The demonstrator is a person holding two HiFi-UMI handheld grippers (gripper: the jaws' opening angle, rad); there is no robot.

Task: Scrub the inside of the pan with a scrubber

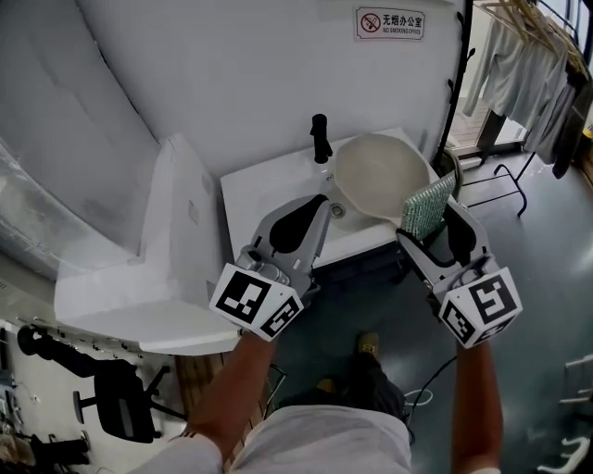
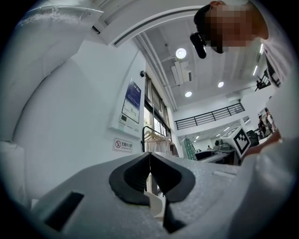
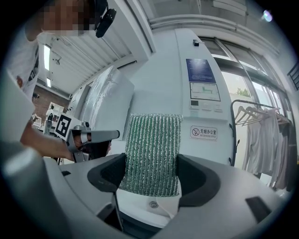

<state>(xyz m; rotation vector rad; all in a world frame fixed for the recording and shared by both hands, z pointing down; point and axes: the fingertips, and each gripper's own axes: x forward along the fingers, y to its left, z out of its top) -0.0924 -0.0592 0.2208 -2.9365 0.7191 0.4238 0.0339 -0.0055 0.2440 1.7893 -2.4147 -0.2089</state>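
A cream-white pan [image 1: 380, 176] lies tilted in the basin of a white sink unit [image 1: 259, 190], just right of a black faucet [image 1: 321, 139]. My right gripper [image 1: 422, 231] is shut on a green mesh scrubber [image 1: 428, 205], which stands upright at the pan's near right rim. In the right gripper view the scrubber [image 3: 152, 154] fills the gap between the pads of that gripper [image 3: 152, 179]. My left gripper [image 1: 320, 211] hovers over the sink's front, left of the pan, with its jaws shut and nothing between them [image 2: 149, 163]. The pan is not in either gripper view.
A white L-shaped ledge [image 1: 139, 287] stands left of the sink. Clothes hang on a rack [image 1: 519, 56] at the far right. A no-smoking sign [image 1: 389, 23] is on the wall behind. A black chair [image 1: 116, 407] sits at the lower left, and the dark floor [image 1: 537, 241] lies to the right.
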